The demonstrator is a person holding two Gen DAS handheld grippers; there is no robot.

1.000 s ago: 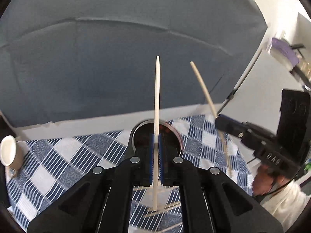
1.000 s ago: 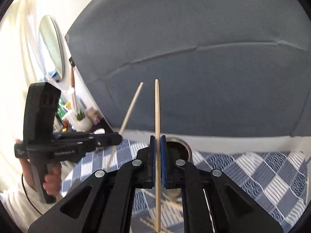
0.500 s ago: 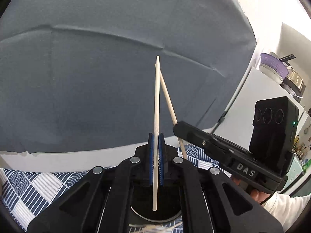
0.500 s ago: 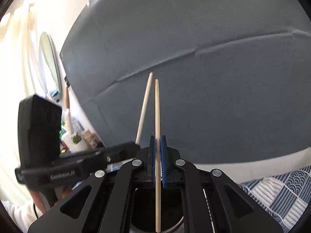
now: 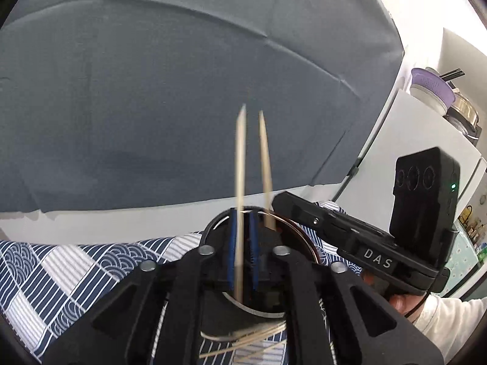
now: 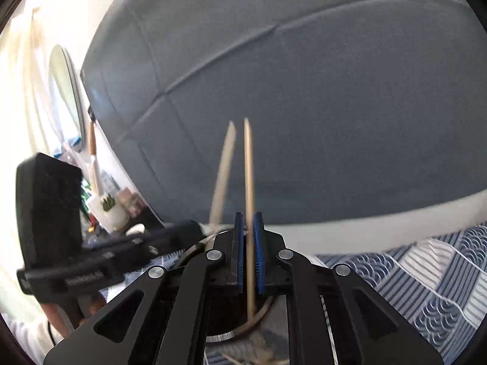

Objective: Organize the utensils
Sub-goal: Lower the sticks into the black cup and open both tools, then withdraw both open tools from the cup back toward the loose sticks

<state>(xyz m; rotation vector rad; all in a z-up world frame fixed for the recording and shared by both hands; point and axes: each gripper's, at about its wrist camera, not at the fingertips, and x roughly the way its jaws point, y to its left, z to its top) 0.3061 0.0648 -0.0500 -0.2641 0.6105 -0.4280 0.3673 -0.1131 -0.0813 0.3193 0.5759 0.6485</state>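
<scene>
Left gripper [image 5: 242, 251], left wrist view: your jaws have just been opening, pads now clear of the chopstick [image 5: 240, 182] standing between them, its lower end inside the round metal holder [image 5: 299, 237]. Let it slide in, don't lift yet. Right wrist view: right gripper [image 6: 249, 257] w/ jaws narrow, second chopstick [image 6: 249, 182] between the pads over the same holder; can't tell if gripped. Keep it vertical, release slowly.
</scene>
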